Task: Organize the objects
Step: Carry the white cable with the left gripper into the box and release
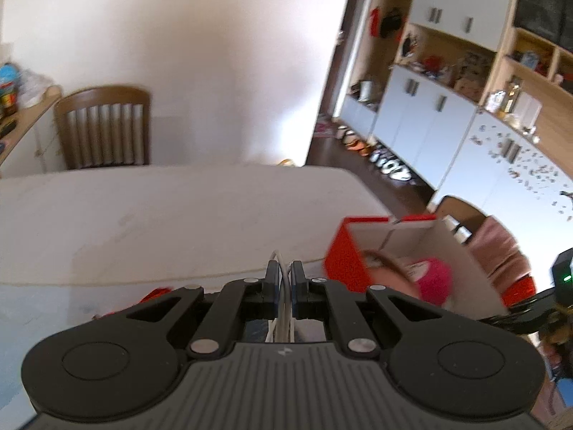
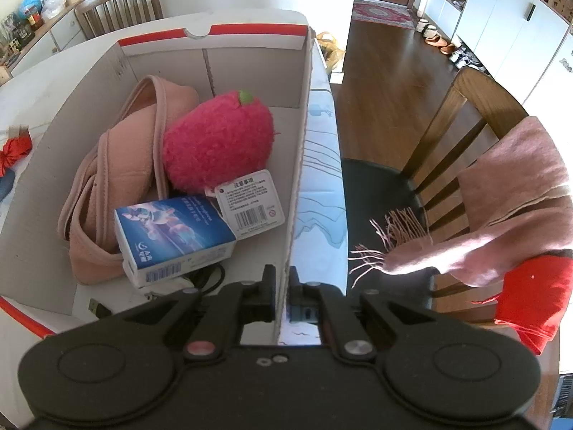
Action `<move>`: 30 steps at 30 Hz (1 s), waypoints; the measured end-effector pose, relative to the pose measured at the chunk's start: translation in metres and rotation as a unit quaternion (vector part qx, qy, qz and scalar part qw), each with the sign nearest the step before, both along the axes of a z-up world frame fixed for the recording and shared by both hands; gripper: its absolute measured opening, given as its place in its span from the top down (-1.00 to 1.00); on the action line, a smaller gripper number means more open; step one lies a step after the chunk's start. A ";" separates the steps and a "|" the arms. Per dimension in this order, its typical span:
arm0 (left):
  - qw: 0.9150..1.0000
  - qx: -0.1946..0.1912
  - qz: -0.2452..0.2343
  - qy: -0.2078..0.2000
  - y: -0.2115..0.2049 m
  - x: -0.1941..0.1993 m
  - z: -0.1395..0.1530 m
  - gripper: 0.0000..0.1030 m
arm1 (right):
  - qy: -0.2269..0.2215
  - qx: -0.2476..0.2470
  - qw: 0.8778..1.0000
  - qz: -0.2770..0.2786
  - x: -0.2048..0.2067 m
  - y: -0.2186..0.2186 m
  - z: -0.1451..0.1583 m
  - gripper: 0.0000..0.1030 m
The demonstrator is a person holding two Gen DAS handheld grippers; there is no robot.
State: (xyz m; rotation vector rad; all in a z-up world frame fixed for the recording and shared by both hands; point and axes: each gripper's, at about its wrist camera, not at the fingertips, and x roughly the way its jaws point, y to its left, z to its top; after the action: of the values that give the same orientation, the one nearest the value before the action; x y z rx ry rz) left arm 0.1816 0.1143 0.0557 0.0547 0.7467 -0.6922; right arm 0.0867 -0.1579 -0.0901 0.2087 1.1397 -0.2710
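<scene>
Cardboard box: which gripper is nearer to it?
Right. The right gripper is clamped on the cardboard box wall; the left gripper, holding a white cable, is beside it, apart.

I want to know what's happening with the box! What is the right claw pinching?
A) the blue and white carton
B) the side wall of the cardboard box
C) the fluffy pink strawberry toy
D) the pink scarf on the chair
B: the right claw is shut on the cardboard box's side wall.
</scene>
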 end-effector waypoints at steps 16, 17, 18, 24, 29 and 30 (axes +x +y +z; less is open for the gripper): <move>0.992 -0.025 -0.114 -0.050 -0.111 -0.022 0.041 0.90 | -0.005 0.004 1.000 0.005 0.000 -0.002 -0.001 0.90; 0.991 -0.020 -0.119 -0.055 -0.119 -0.022 0.040 0.90 | -0.005 0.003 1.000 0.005 0.000 -0.002 -0.001 0.90; 0.991 -0.017 -0.122 -0.056 -0.127 -0.024 0.038 0.90 | -0.005 0.003 1.000 0.006 0.000 -0.002 -0.001 0.90; 0.988 0.014 -0.139 -0.066 -0.177 -0.025 0.017 0.90 | -0.006 0.003 1.000 0.006 0.000 -0.002 -0.001 0.90; 0.984 0.042 -0.143 -0.100 -0.210 -0.029 0.001 0.90 | -0.007 0.006 1.000 0.004 0.000 -0.003 -0.001 0.90; 0.982 0.046 -0.146 -0.108 -0.215 -0.031 -0.001 0.90 | -0.008 0.006 1.000 0.004 0.000 -0.003 -0.001 0.90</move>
State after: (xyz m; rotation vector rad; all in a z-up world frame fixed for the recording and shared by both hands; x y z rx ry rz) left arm 0.1511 -0.1009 0.0546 0.3242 0.5656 -0.9140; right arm 0.0871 -0.1607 -0.0907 0.2166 1.1271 -0.2558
